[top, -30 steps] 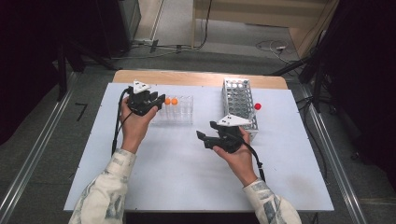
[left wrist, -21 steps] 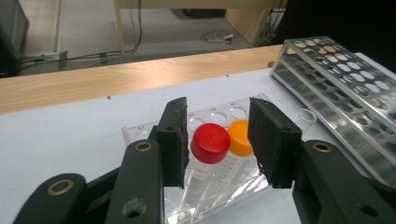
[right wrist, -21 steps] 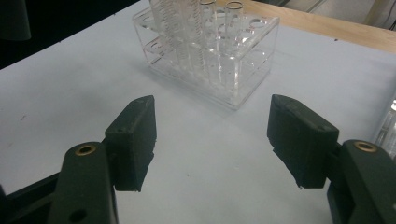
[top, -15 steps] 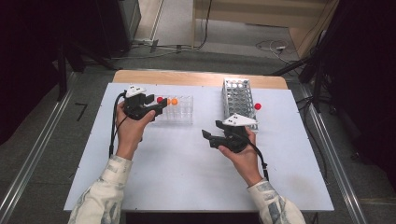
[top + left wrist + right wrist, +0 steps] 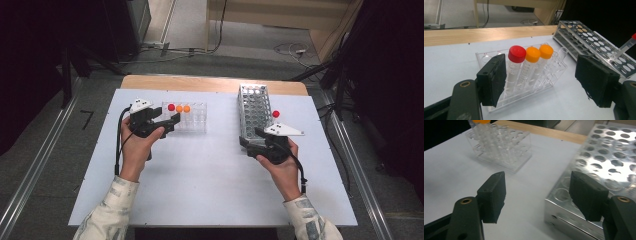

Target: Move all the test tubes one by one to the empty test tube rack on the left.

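1. The left gripper (image 5: 167, 123) was held at the near-left end of the clear rack (image 5: 192, 120) on the white table (image 5: 200, 175). Its jaws had just been opening and stood apart, with nothing pressed between the pads.
2. In the left gripper view, the red-capped tube (image 5: 514, 67) stood upright in the clear rack, just past the gap between the jaws and close beside the left pad, not touching it as far as could be seen.
3. Two orange-capped tubes (image 5: 532, 65) stood in the same row, at 3 o'clock of the red-capped tube and touching cap to cap.
4. The right gripper (image 5: 250, 142) was held at the near end of the metal rack (image 5: 254, 107). Its jaws had just been opening further and stood wide, holding nothing; in the right gripper view the rack's near corner lay between them.
5. A second red-capped tube (image 5: 275, 114) leaned at the metal rack's right side, at 1 o'clock of the right gripper.
6. The metal rack lay at 3 o'clock of the clear rack, well apart.
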